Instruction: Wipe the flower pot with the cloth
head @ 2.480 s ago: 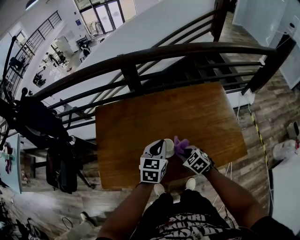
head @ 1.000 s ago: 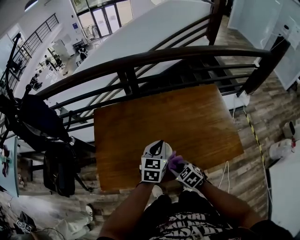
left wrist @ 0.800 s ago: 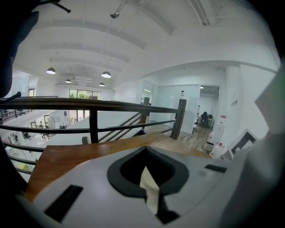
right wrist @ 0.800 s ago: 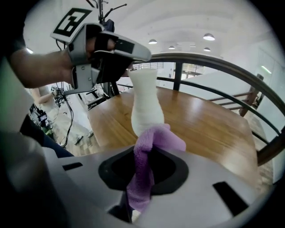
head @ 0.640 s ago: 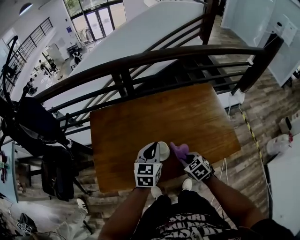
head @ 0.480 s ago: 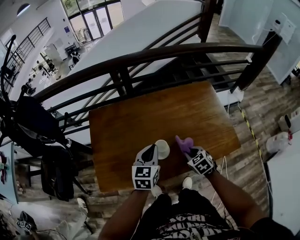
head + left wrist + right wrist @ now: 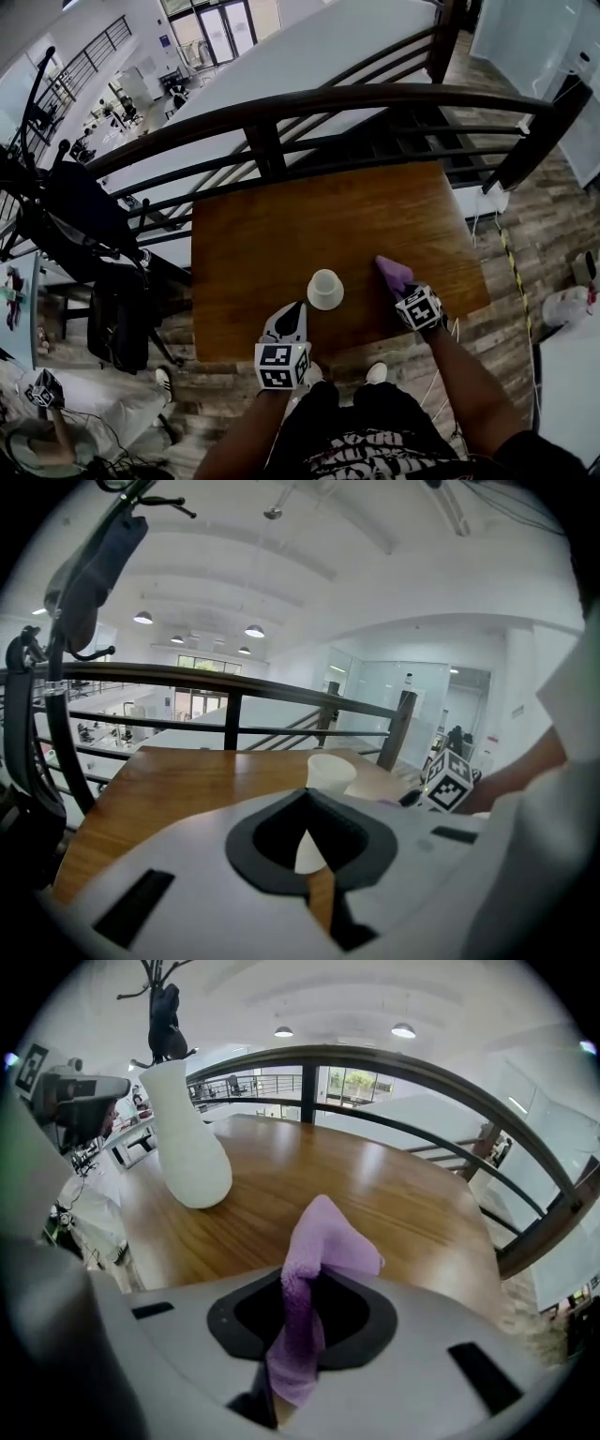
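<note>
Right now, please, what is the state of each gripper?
Left gripper: open, holding nothing.
Right gripper: closed on the purple cloth.

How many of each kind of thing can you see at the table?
White flower pot: 1
Purple cloth: 1
Grippers: 2, the left gripper and the right gripper
Total: 4
</note>
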Demonstrator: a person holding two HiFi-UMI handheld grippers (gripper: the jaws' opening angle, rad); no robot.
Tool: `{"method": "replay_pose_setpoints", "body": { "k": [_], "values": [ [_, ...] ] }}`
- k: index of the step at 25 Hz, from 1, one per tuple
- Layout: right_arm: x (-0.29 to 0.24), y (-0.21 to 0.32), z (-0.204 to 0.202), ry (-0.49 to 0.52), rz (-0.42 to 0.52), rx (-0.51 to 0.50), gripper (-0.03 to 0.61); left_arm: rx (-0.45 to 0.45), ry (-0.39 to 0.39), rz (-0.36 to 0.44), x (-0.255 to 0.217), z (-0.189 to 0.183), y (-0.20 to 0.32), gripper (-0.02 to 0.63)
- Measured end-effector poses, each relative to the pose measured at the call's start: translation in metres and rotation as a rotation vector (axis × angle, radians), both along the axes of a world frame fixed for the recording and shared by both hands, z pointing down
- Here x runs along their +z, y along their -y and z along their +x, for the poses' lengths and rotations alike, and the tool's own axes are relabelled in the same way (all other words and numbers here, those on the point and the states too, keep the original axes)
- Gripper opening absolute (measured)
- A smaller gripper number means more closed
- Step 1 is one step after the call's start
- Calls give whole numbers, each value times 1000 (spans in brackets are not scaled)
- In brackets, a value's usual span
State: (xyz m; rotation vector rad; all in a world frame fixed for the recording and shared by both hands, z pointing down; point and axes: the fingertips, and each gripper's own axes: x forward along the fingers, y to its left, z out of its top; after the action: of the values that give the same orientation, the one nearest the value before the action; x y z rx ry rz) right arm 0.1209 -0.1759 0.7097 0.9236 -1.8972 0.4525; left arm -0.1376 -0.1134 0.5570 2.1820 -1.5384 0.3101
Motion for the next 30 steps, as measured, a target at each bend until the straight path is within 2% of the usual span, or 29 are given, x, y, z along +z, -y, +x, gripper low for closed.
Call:
{"method": "replay_pose_setpoints", "body": {
  "k": [7,11,12,14,16,26,28,30],
  "values": [
    [35,-6,18,10,-32,-89,60,-143,15,-47,13,9,-38,0],
    [36,-1,17,128,-31,-86,80,-206,26,-57,18,17,-59,0],
    [35,-3,14,161,-46,-97,115,-224,25,-61,19,19,-63,0],
    [32,-9,13,207,-64,-123,228,-251,17,-67,23,25,-71,0],
    [23,-12,16,231,-33,-131,271,-264,13,-73,27,33,-77,0],
    [-67,-50,40,400,224,-40,267,-250,12,-61,23,45,-101,0],
    [-89,-68,35,448,272,-26,208,-233,5,-51,20,48,-103,0],
    [-109,-87,29,477,318,-11,101,-216,-3,-38,17,50,-105,0]
  ]
}}
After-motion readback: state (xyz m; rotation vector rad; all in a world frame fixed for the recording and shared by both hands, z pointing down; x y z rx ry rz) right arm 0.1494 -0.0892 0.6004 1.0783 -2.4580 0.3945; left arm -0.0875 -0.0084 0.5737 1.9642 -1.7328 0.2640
